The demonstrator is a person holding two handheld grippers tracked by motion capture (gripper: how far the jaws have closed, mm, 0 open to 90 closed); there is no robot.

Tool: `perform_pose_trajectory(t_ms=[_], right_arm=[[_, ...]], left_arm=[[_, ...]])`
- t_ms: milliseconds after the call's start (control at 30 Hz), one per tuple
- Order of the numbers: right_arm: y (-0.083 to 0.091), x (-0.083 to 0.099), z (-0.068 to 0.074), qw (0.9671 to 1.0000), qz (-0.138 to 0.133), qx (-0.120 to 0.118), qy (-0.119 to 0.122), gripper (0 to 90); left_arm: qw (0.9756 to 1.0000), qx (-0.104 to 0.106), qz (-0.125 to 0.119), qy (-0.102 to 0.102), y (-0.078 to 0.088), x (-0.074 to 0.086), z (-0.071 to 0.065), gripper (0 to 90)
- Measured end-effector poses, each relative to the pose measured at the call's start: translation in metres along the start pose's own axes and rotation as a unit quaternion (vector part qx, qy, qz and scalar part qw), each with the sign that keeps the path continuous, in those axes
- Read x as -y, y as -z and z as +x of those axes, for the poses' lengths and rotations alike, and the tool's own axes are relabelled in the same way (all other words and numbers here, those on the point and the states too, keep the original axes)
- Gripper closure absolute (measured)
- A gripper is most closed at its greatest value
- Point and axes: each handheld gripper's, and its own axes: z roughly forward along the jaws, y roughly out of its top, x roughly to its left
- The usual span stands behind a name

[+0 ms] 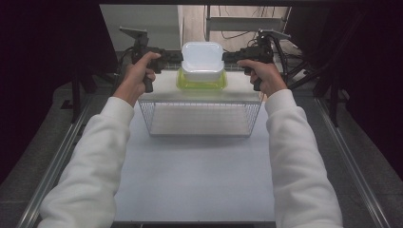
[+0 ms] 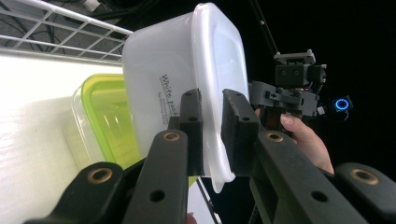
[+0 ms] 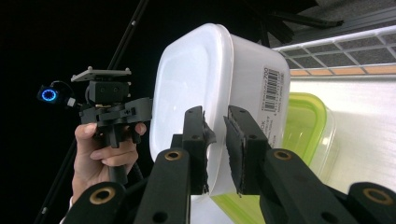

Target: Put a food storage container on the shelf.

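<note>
A white lidded container (image 1: 202, 59) sits directly over a clear container with a yellow-green lid (image 1: 201, 81) at the far middle of the table. Whether the two touch I cannot tell. My left gripper (image 1: 178, 57) comes in from the left and is shut on the white container's lid rim (image 2: 212, 140). My right gripper (image 1: 227, 57) is shut on the opposite rim (image 3: 215, 154). In the left gripper view the white container (image 2: 159, 93) hides part of the green-lidded one (image 2: 109, 121). The right gripper view shows both containers too, white (image 3: 196, 84) over green (image 3: 303, 126).
The green-lidded container stands on a white board (image 1: 161, 90) behind a wire basket (image 1: 199, 118) on the white table (image 1: 199, 175). Dark stands and cables lie beyond the far edge (image 1: 247, 28). Metal rails (image 1: 62, 156) run along both sides.
</note>
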Motion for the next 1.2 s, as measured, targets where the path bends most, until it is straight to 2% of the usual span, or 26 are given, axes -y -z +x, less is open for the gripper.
perform_pose_trajectory(t_ms=[133,267,467,600,733,800,900,1000,1067,1200], right_arm=[[-0.001,0.000,0.001,1.0000,-0.004,0.002,-0.003,76.7],[-0.003,-0.001,-0.003,0.9999,-0.005,-0.003,-0.013,75.7],[-0.005,-0.001,-0.011,0.9996,0.000,-0.014,-0.025,73.9],[-0.002,0.002,-0.006,0.9997,0.008,-0.008,-0.023,73.8],[-0.001,0.007,-0.002,0.9997,0.007,-0.002,-0.024,73.8],[-0.002,0.008,-0.002,0.9998,0.002,0.000,-0.022,73.4],[-0.005,0.009,0.002,0.9999,0.006,0.008,-0.007,65.4],[-0.003,0.010,0.010,0.9992,-0.018,0.021,0.029,56.3],[0.002,0.011,0.015,0.9977,-0.031,0.030,0.053,51.9],[0.016,0.019,0.024,0.9928,-0.040,0.044,0.104,44.3]], left_arm=[[1.0000,-0.003,-0.005,0.007,-0.001,-0.001,0.002,78.8],[0.9998,0.003,-0.010,0.016,-0.003,-0.003,0.007,77.9],[0.9998,0.006,-0.004,0.020,-0.004,-0.002,0.008,75.9],[0.9998,0.009,0.004,0.018,-0.001,0.005,0.006,75.6],[0.9997,0.015,0.000,0.020,0.001,0.010,0.007,75.4],[0.9999,0.008,-0.001,0.013,0.001,0.010,0.006,74.3],[1.0000,0.002,-0.001,0.002,-0.001,0.010,0.005,62.3],[0.9992,-0.020,-0.022,-0.028,0.004,0.011,0.001,50.4],[0.9973,-0.037,-0.033,-0.054,0.009,0.013,-0.004,44.5],[0.9924,-0.061,-0.035,-0.101,0.019,0.022,-0.014,37.5]])
